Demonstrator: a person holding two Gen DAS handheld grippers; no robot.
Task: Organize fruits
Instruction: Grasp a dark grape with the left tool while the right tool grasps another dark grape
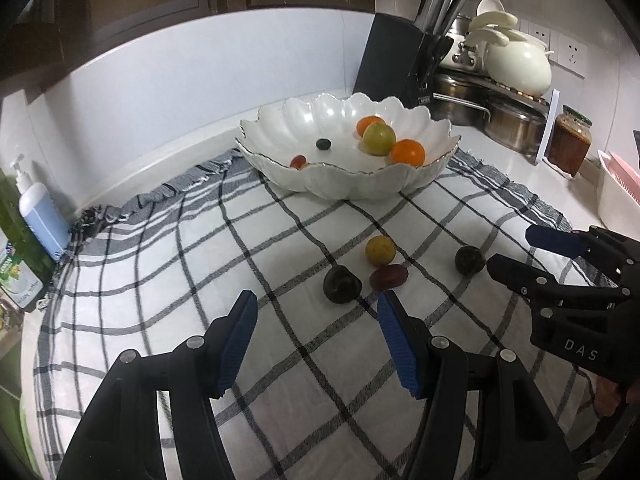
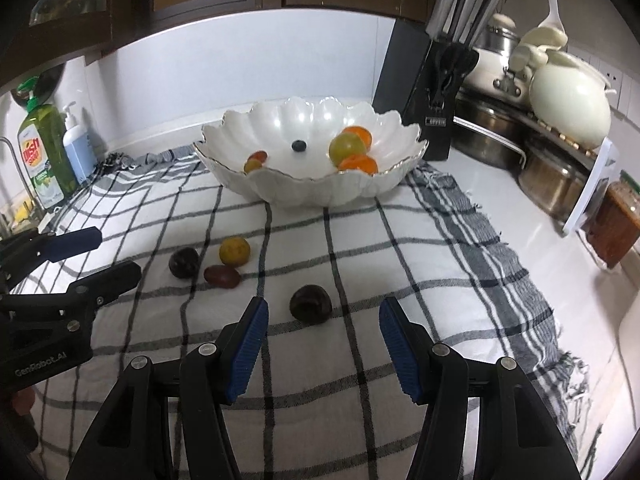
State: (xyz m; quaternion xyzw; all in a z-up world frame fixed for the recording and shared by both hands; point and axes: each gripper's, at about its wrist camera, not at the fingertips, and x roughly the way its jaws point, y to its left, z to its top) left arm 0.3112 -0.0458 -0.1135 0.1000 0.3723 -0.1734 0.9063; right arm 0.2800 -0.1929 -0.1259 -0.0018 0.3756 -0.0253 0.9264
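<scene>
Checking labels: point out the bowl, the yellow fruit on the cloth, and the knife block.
bowl [image 1: 360, 188], left wrist view, front outer wall.
yellow fruit [image 1: 380, 250], left wrist view, its middle.
knife block [image 2: 436, 104], right wrist view, front face.

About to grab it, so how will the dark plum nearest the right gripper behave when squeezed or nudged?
The dark plum looks round, so a nudge would probably roll it across the cloth. Its dull skin suggests fair grip. It is likely soft, so squeeze gently.

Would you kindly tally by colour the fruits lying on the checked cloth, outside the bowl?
Dark, near black: 2
Yellow: 1
Dark red: 1
Total: 4
</scene>
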